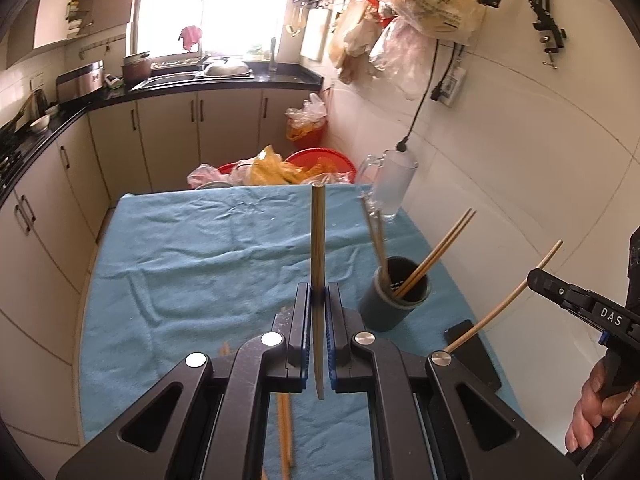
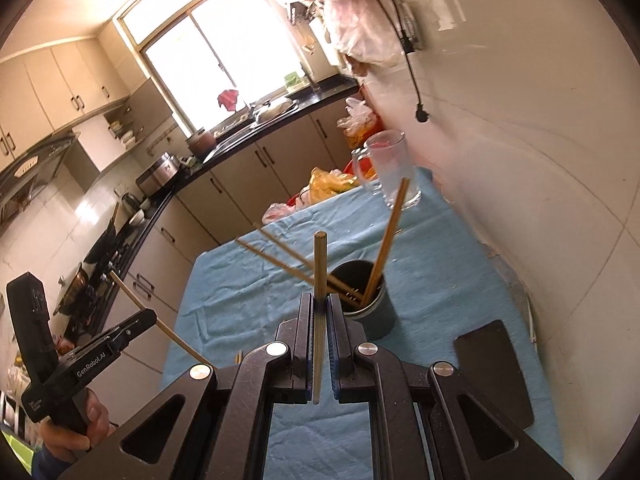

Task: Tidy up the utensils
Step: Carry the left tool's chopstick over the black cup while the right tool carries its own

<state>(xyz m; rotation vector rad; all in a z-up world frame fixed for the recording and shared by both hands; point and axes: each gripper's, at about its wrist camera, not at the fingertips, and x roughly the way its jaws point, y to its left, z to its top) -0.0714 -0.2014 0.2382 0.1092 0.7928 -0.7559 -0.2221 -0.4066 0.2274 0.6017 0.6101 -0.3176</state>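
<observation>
Left hand-held gripper [image 1: 319, 300] clamps one chopstick [image 1: 318, 240], right hand-held gripper [image 2: 319, 304] clamps another chopstick [image 2: 319, 264], both raised near the cup [image 1: 394, 300] holding chopsticks on the tabletop [image 1: 200, 264]

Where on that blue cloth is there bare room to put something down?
The widest bare stretch of the blue cloth lies left of the dark cup, running back to the far edge. A narrower strip sits between the cup and the glass mug. The right side is crowded: cup with chopsticks, mug and black phone. Loose chopsticks lie under the left claw.
</observation>
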